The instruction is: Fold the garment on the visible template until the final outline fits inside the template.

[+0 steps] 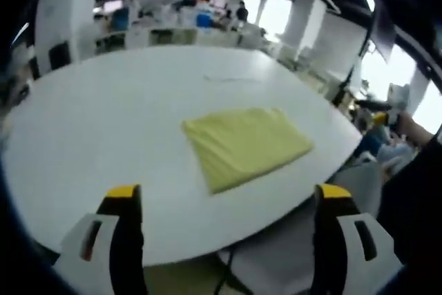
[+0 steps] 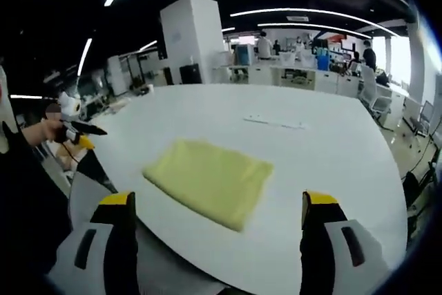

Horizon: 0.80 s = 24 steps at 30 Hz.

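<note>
A pale yellow garment (image 1: 245, 144) lies folded into a flat, roughly rectangular shape on a white round table (image 1: 124, 108), near its front edge. In the right gripper view the same garment (image 2: 210, 179) lies just ahead of the jaws on the table (image 2: 324, 164). My left gripper (image 1: 228, 195) hovers open above the table's near edge, with nothing between its yellow-tipped jaws. Open and empty too, my right gripper (image 2: 218, 202) hangs over the table's near rim. A faint thin line of marks (image 1: 231, 78) (image 2: 276, 123) shows on the table beyond the garment; no template outline is clear.
A grey chair (image 1: 276, 253) (image 2: 90, 188) stands by the near table edge. A hand holding a dark, yellow-tipped tool shows at the right (image 1: 380, 112) and at the left (image 2: 72, 131). Desks, chairs and people fill the office behind.
</note>
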Motion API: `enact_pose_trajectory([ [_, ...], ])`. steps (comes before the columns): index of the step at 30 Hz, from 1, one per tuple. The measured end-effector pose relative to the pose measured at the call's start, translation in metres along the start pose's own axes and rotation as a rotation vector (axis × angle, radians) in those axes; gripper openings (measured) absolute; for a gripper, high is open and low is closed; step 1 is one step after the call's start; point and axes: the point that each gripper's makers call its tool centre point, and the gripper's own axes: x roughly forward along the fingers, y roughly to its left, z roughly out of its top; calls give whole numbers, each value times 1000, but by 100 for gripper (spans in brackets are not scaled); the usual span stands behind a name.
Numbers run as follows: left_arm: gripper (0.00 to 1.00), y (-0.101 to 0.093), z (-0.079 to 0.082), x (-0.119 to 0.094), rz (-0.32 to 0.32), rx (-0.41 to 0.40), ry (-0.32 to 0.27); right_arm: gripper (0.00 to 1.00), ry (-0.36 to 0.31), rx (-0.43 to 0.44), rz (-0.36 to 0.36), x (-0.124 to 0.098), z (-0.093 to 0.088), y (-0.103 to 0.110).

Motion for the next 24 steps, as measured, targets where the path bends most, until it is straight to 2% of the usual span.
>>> enact_pose_trajectory([
  [4, 100, 0, 6, 0, -3, -3, -15, 100, 14, 0, 1, 1, -5, -1],
  [9, 100, -1, 4, 3, -10, 7, 0, 100, 0, 20, -3, 3, -4, -2],
  [24, 100, 1, 4, 6, -14, 10, 5, 100, 21, 18, -5, 7, -9, -3],
])
